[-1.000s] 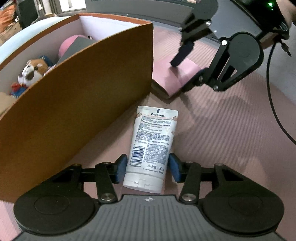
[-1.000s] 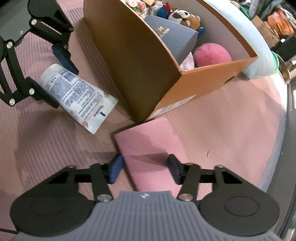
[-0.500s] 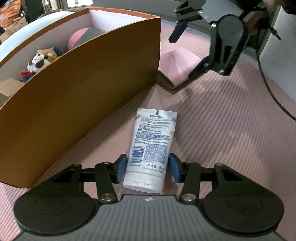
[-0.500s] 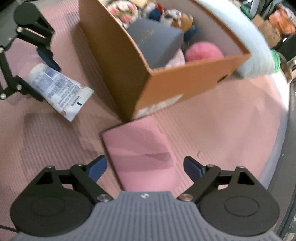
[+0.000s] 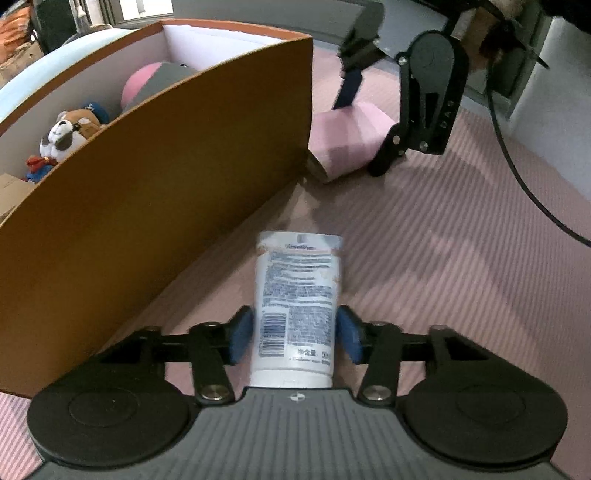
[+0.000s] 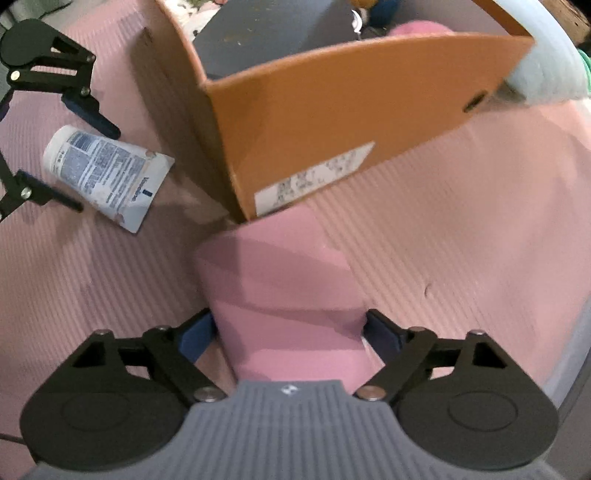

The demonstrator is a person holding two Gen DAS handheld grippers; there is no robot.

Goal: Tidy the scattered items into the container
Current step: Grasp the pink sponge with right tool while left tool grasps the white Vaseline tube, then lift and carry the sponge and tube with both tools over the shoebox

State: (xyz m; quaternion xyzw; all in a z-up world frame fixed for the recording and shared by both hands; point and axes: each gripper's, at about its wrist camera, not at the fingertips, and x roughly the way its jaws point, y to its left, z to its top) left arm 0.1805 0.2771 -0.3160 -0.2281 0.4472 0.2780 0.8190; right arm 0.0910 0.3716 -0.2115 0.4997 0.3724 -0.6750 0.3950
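A white Vaseline tube (image 5: 297, 288) lies on the pink ribbed mat beside the orange cardboard box (image 5: 166, 177). My left gripper (image 5: 295, 336) is shut on the tube's cap end, its blue pads pressing both sides. From the right wrist view the tube (image 6: 107, 173) sits between the left gripper (image 6: 88, 164) fingers. A flat pink item (image 6: 280, 280) lies at the box (image 6: 332, 110) corner. My right gripper (image 6: 290, 332) straddles it, its jaws closing and the pads right at the item's edges. The left wrist view shows the right gripper (image 5: 364, 129) over the pink item (image 5: 343, 136).
The box holds a plush dog (image 5: 62, 133), a pink plush ball (image 5: 138, 79) and a grey book (image 6: 266, 33). A pale blue cushion (image 6: 546, 62) lies behind the box. A black cable (image 5: 517, 177) trails from the right gripper over the mat (image 5: 443, 277).
My right gripper went from shut above the pink item to wide open, then came down around its sides and narrowed. The left gripper kept its hold on the tube.
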